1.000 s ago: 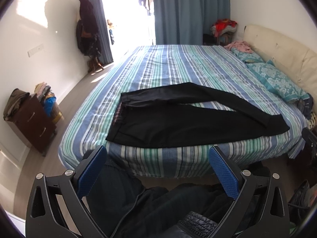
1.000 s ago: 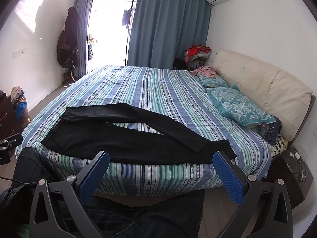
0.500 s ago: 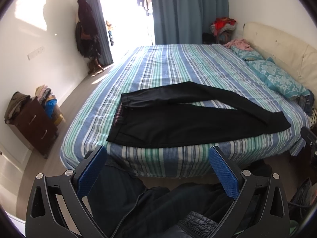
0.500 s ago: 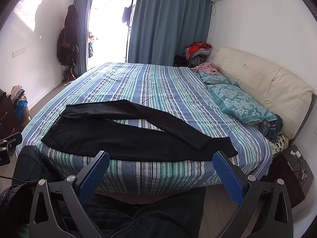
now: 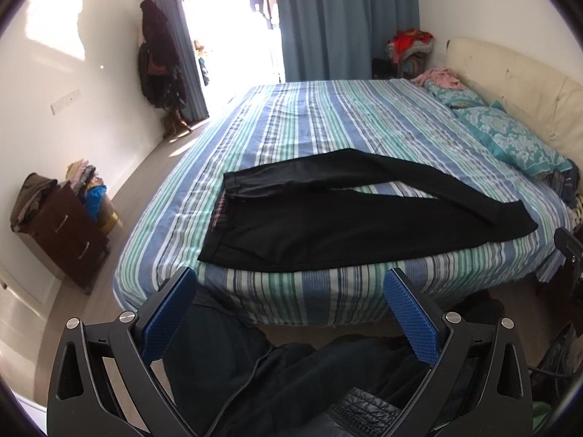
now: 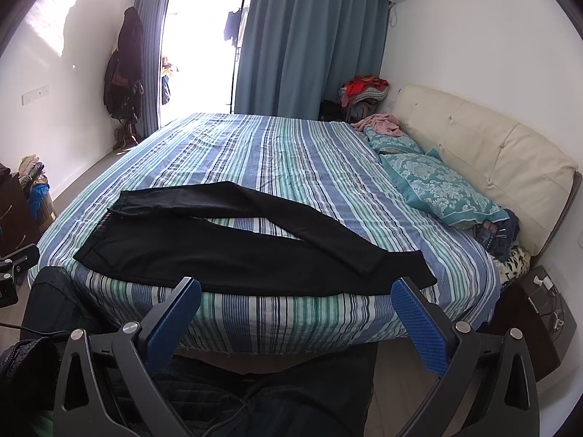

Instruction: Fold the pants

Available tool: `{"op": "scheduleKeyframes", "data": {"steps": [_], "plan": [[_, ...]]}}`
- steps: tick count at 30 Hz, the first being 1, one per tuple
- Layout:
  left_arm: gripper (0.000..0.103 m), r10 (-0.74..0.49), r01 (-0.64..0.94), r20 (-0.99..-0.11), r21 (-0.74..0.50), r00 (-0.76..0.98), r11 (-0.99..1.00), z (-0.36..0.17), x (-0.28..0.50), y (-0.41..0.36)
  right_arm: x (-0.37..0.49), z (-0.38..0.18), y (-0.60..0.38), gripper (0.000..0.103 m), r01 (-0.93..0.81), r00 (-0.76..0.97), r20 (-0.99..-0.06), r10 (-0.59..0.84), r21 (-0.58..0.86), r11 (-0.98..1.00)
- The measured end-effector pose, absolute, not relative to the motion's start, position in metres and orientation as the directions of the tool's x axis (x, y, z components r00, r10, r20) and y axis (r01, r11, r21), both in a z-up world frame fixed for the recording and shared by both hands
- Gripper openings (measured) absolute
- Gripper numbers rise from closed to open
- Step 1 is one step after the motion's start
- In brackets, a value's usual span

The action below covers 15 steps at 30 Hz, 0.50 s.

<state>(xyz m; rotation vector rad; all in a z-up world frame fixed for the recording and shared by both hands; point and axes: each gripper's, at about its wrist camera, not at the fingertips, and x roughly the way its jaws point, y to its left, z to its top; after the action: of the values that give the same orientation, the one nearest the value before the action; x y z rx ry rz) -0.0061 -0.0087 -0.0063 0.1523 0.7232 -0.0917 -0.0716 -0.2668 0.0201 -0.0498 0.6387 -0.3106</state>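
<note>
While the black pants (image 5: 328, 215) lie spread near the front edge of the striped bed (image 5: 328, 116), legs splayed and crossing at the cuffs, your left gripper (image 5: 291, 306) and right gripper (image 6: 297, 313) hang released and empty, short of the mattress. If you pinch only one layer, or catch the sheet too, the fold will likely drag crooked

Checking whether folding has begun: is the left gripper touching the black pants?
Apart. In the left wrist view the left gripper is open, short of the bed's near edge, while the black pants lie flat on top.
</note>
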Motion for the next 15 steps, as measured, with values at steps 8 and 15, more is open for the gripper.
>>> {"op": "scheduleKeyframes", "data": {"steps": [8, 15], "plan": [[0.102, -0.029, 0.136, -0.665, 0.110, 0.747, 0.985, -0.0065, -0.0063, -0.0080, -0.0716, 0.0195, -0.2664, 0.103, 0.269, 0.757, -0.580, -0.300, -0.141, 0.953], [0.102, -0.025, 0.135, -0.666, 0.114, 0.745, 0.984, -0.0078, -0.0051, -0.0054, -0.0705, 0.0182, -0.2666, 0.103, 0.266, 0.756, -0.583, -0.298, -0.141, 0.953]]}}
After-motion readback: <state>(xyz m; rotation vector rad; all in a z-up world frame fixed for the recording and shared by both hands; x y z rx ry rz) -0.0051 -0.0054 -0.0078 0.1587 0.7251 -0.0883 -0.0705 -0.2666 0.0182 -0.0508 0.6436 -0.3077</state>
